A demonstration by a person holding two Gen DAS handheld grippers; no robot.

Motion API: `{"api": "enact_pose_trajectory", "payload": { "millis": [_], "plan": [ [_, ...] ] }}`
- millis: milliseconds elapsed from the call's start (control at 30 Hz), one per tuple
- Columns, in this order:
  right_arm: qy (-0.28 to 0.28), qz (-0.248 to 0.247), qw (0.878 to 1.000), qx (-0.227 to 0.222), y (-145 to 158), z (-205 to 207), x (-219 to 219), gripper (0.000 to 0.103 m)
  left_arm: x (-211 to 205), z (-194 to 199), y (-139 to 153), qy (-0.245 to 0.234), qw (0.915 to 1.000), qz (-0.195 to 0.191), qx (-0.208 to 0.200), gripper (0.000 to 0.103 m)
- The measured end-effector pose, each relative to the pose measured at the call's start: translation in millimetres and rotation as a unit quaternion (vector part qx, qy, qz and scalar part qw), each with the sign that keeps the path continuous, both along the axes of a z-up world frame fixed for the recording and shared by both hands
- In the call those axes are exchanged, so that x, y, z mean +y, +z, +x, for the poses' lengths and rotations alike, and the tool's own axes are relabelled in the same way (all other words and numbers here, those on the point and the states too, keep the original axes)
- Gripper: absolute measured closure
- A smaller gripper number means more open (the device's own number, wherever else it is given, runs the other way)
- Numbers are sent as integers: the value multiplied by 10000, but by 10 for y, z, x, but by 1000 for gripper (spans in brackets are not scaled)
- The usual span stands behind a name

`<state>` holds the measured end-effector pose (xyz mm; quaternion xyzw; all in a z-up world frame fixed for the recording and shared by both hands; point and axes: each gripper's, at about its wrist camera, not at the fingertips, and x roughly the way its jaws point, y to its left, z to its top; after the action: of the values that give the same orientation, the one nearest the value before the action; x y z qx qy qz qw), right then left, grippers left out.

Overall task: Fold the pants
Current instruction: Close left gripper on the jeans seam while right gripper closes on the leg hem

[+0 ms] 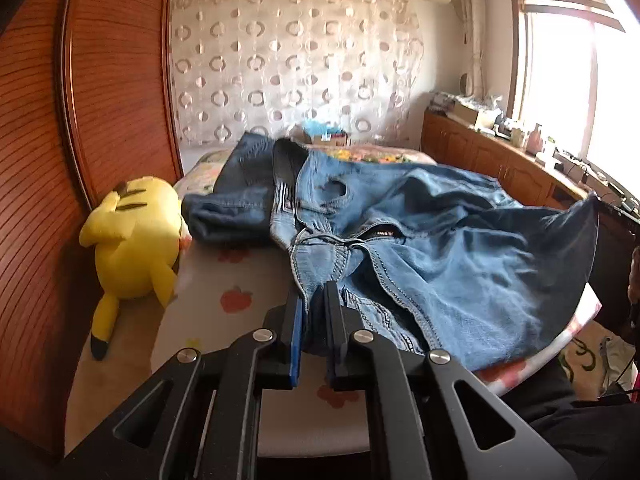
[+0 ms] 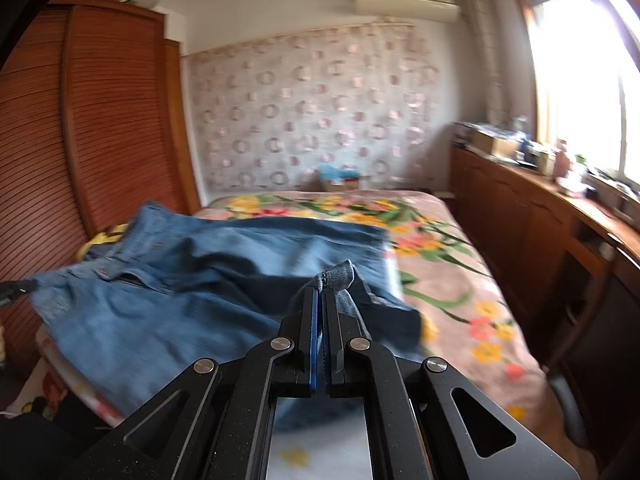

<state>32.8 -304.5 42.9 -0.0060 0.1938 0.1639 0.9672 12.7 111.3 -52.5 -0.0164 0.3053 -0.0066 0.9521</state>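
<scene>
A: The faded blue denim pants [image 1: 460, 240] lay spread across the flower-printed bed cover [image 2: 460, 280], waistband and open zipper towards your left, didn't they?

B: They did. Your left gripper [image 1: 314, 300] was clenched on a seamed edge by the waist, and your right gripper [image 2: 320, 300] pinched a small folded bit of denim that poked up between its fingertips.

A: What lay around them?

B: A darker blue folded garment [image 1: 228, 204] touched the pants on your left. Just beside that sat a yellow plush toy [image 1: 136, 240], against the slatted wooden wardrobe [image 1: 100, 100]. A wooden counter [image 2: 540, 208] ran under the bright window [image 2: 580, 80].
</scene>
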Motion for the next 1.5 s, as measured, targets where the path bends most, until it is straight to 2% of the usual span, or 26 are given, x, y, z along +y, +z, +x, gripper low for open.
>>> {"api": "enact_pose_trajectory", "payload": {
  "millis": [100,233,267,367,400,467,567,700,833,967,1100,1167,1267,1433,1500],
  "plan": [
    [309,-181,9991,205,-177,152,217,101,-5,8,-113,-3,9999,-17,122,93],
    [364,-261,9969,642,-435,323,254,98,-13,21,-209,16,9998,-35,209,93],
    [302,-255,9969,676,-453,324,201,92,-14,28,-227,13,9997,-37,230,93],
    [35,-141,9977,659,-500,234,-38,64,-18,31,-260,26,9996,-42,265,93],
    [-39,-84,9979,634,-505,189,-117,58,-27,31,-268,32,9996,-38,269,93],
    [-265,-32,9977,623,-541,88,-301,56,-34,41,-285,49,9996,-38,286,93],
    [-521,-14,9963,688,-666,-113,-431,56,-35,52,-303,53,9995,-33,312,93],
    [-789,-2,9917,1015,-952,-186,-541,56,-43,67,-310,54,9994,-20,330,93],
    [-948,-135,9882,1198,-1155,-315,-523,56,-36,70,-325,63,9993,3,369,93],
    [-1022,-34,9872,1220,-1159,-479,-518,56,-31,79,-367,78,9990,19,436,93],
    [-1174,72,9837,1359,-1060,-455,-597,55,-33,118,-429,113,9986,-3,521,93],
    [-1191,134,9826,1416,-1028,-366,-576,55,-38,136,-462,136,9983,7,569,93],
    [-1160,152,9831,1408,-821,-283,-487,55,-19,147,-508,153,9979,-4,635,93],
    [-1160,43,9837,1370,-781,-99,-469,56,55,163,-584,237,9970,-74,729,93],
    [-1162,10,9839,1357,-788,-72,-444,68,77,178,-618,285,9965,-85,787,92]
  ]
}}
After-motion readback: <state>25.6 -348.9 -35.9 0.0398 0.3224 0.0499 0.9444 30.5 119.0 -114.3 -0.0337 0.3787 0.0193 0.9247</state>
